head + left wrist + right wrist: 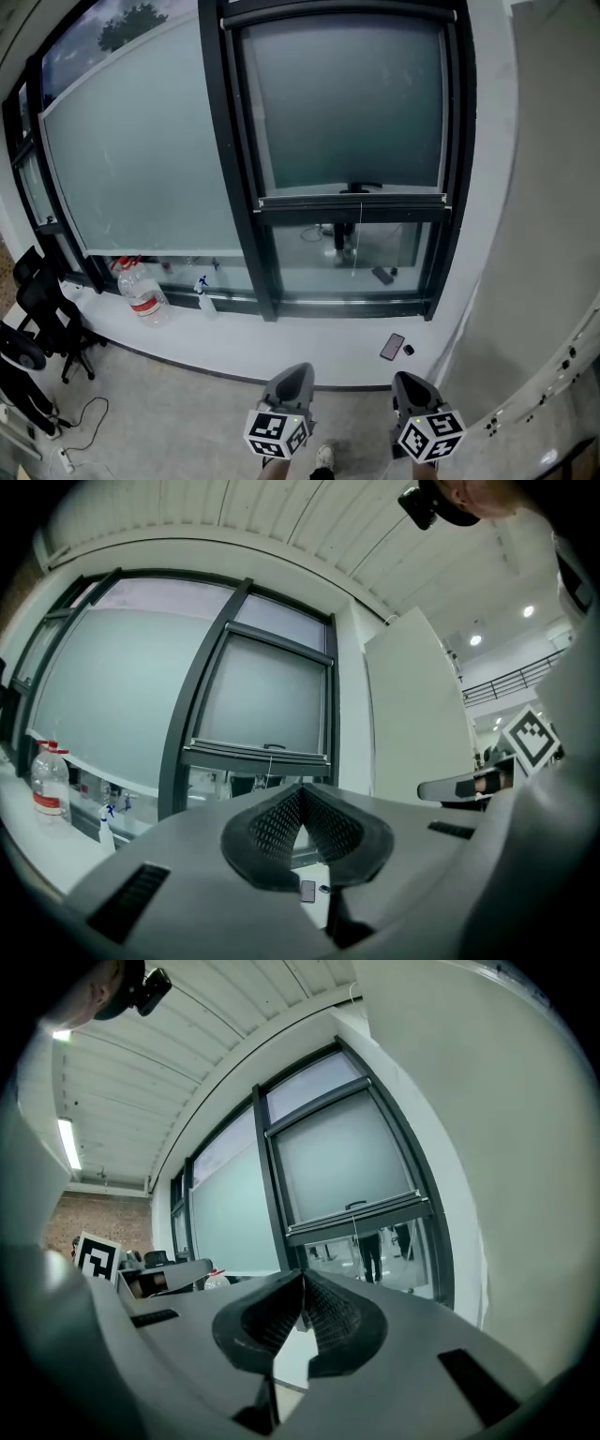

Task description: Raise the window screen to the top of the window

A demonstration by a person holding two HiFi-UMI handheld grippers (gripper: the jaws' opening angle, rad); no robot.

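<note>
Head view: the window screen (347, 103) covers most of the far right pane, its bottom bar (354, 201) sitting low with clear glass only beneath it. My left gripper (292, 377) and right gripper (413, 382) are near me, well apart from the bar, so I judge the reach is not yet begun.

Left gripper view: the fingers (272, 827) are pressed together with nothing between them. The bar's handle (272, 747) is far ahead.

Right gripper view: these fingers (333, 1312) are also together and empty. Next I'd spread one pair, reach the handle and clamp it before lifting.
</note>
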